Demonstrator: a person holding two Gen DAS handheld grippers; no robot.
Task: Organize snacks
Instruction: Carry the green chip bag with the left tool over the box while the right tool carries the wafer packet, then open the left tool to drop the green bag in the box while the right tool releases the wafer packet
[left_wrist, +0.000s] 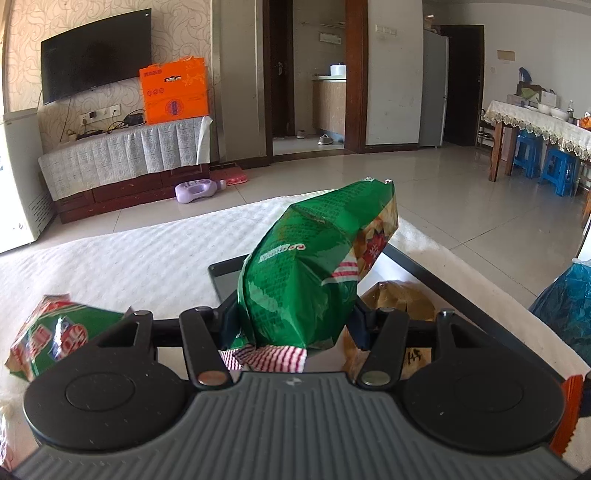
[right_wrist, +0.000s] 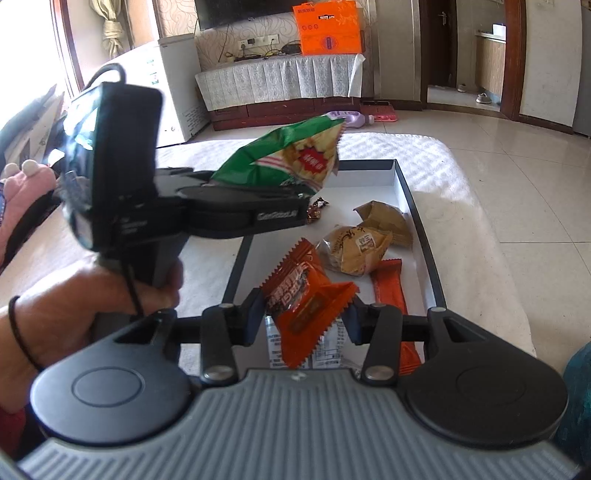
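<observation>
My left gripper (left_wrist: 293, 325) is shut on a green snack bag (left_wrist: 314, 266) and holds it above the black-rimmed tray (left_wrist: 439, 284). The same gripper (right_wrist: 291, 195) and green bag (right_wrist: 291, 158) show in the right wrist view, over the tray's left side (right_wrist: 236, 266). My right gripper (right_wrist: 304, 321) is shut on an orange snack packet (right_wrist: 306, 306), held above the near end of the tray. In the tray lie two brown pastry packets (right_wrist: 354, 251), an orange bar (right_wrist: 391, 291) and a small dark candy (right_wrist: 316, 210).
A second green snack bag (left_wrist: 55, 336) lies on the white cloth (left_wrist: 129, 258) left of the tray. A blue bag (left_wrist: 565, 310) sits at the right. A purple bottle (left_wrist: 199, 190) lies on the floor beyond. A white-printed packet (right_wrist: 328, 350) lies under the right gripper.
</observation>
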